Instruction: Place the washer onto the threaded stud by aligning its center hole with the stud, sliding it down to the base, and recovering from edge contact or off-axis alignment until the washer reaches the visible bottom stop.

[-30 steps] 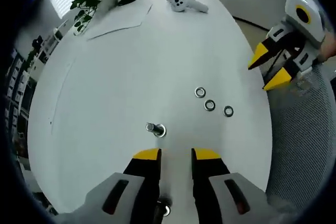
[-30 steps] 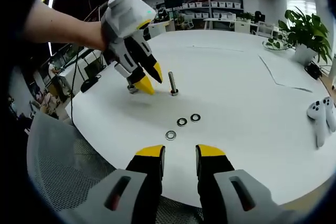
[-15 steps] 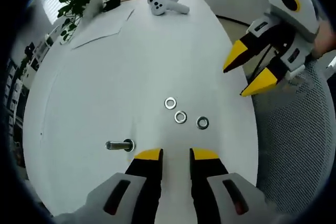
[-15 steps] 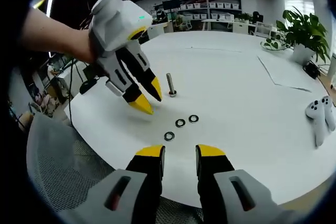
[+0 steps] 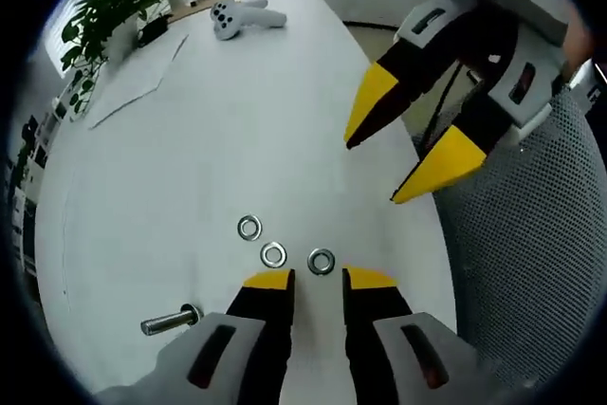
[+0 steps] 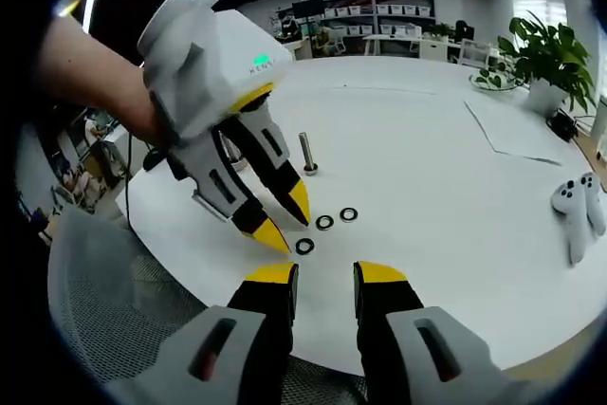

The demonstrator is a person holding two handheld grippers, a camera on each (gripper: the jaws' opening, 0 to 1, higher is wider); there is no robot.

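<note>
Three steel washers lie in a short row on the white round table (image 5: pixel 237 120): washer (image 5: pixel 249 228), washer (image 5: pixel 273 255), washer (image 5: pixel 321 260). The right gripper view shows them as washer (image 6: pixel 304 247), washer (image 6: pixel 324 223) and washer (image 6: pixel 348 214). The threaded stud (image 6: pixel 307 154) stands upright on its base just beyond them; in the left gripper view the stud (image 5: pixel 171 321) is low at the left. My left gripper (image 5: pixel 318 280) is open and empty, tips just above the nearest washer, and appears as the left gripper (image 6: pixel 290 225). My right gripper (image 6: pixel 326 274) hangs open at the table's edge, seen as the right gripper (image 5: pixel 373 173).
Two white game controllers (image 6: pixel 579 211) and a sheet of paper (image 6: pixel 512 130) lie on the far side of the table, near a potted plant (image 6: pixel 545 54). A grey mesh chair (image 5: pixel 531 263) stands against the table's near edge. A person's arm (image 6: pixel 85 54) holds the left gripper.
The left gripper has moved away from the stud and down toward the row of washers, ending over the nearest one. The right gripper has stayed nearly still. Washers and stud have not moved.
</note>
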